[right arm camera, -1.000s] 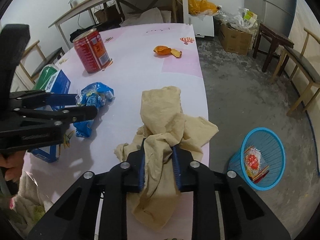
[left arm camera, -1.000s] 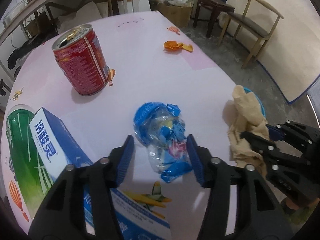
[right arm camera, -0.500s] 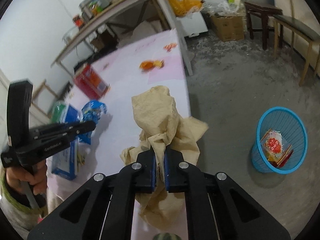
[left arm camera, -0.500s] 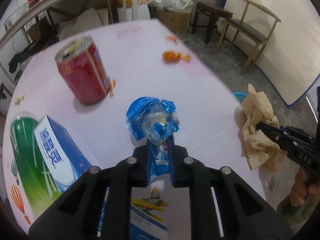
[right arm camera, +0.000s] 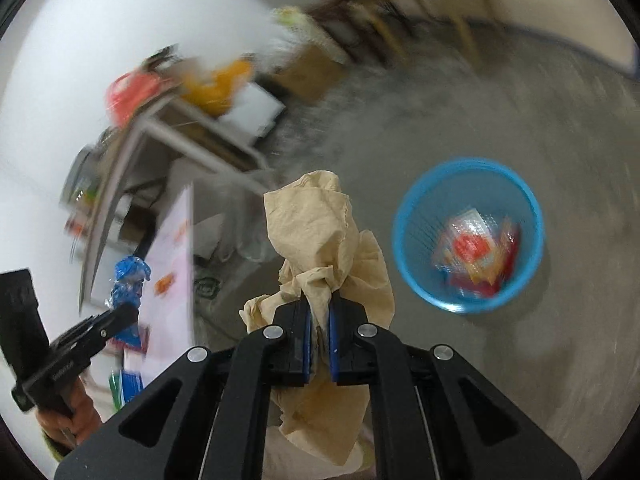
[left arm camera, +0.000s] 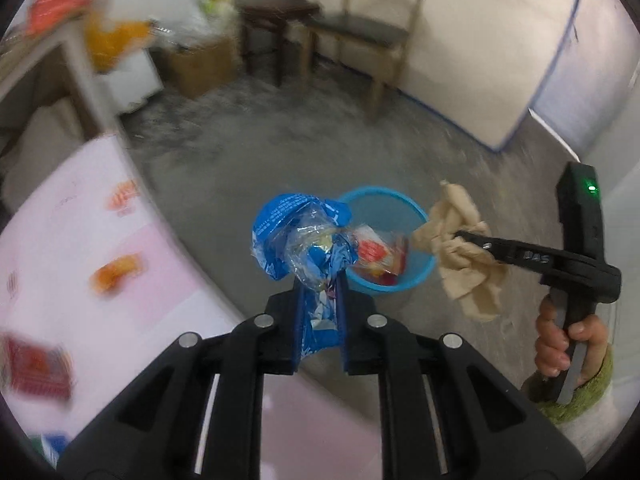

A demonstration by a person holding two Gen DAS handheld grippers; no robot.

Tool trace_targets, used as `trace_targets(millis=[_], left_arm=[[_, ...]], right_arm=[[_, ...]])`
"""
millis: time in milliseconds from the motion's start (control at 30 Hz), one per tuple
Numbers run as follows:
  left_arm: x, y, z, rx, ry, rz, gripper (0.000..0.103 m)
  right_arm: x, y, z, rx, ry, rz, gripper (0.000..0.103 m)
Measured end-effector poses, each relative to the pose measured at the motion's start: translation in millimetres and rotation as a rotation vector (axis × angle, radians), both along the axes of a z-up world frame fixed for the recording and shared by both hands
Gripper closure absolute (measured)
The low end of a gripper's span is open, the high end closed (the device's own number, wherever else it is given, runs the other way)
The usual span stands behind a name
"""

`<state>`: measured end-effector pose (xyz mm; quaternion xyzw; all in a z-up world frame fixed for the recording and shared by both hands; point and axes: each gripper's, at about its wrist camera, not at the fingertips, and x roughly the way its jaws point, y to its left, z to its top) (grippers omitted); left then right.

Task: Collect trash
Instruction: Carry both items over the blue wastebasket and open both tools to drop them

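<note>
Wrapper [left arm camera: 304,240]: light, crinkly, slippery; your left gripper [left arm camera: 319,312] pinches its tail.
Tissue [right arm camera: 324,248]: soft, limp; your right gripper [right arm camera: 319,320] clamps its middle.
Basket [right arm camera: 404,252]: below, ahead.

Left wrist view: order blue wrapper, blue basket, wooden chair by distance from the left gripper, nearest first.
1. blue wrapper: clamped in the left gripper.
2. blue basket: on the floor just beyond, slightly right.
3. wooden chair: far back by the wall, right of centre.
</note>
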<state>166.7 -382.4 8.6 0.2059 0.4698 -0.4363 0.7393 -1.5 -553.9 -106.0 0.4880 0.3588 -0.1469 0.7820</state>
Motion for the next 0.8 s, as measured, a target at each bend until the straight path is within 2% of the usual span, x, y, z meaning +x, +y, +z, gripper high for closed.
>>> trace_targets(millis=[133,233,300,333,400,533,700,800], left_arm=[[1.3,-72.5,-37.6,0.064,0.062,-0.063,0.090],[9.1,-112.8,-64.5,0.061,0.121,-0.058,0.085],[15.2,-132.6,-83.3,0.082,0.122,-0.040,0.049],[17.1,-135.9,-90.0,0.103,0.115,-0.021,0.045],[23.8,-138.3,-97.6,0.107,0.129,0.014,0.044],[35.2,-125.4,-87.0,0.061,0.139,0.046,0.041],[42.8,-94.5,-53.2,0.013,0.054,0.041,0.041],[50.4,-66.5,-29.6,-0.024,0.045,0.067,0.041]], right_arm=[[-11.1,-29.0,-43.7,0.119,0.054,-0.082,0.096],[-10.9,-42.5,-63.2,0.134,0.080,-0.120,0.096],[-4.9,-56.8,-74.9,0.131,0.088,-0.144,0.094],[-2.2,-64.0,-79.5,0.131,0.092,-0.150,0.093],[10.3,-80.2,-94.4,0.133,0.116,-0.161,0.093],[43.3,-102.0,-127.7,0.103,0.208,-0.150,0.090],[80.7,-110.8,-163.7,0.072,0.328,-0.090,0.053],[86.9,-111.6,-171.3,0.034,0.373,-0.092,0.043]])
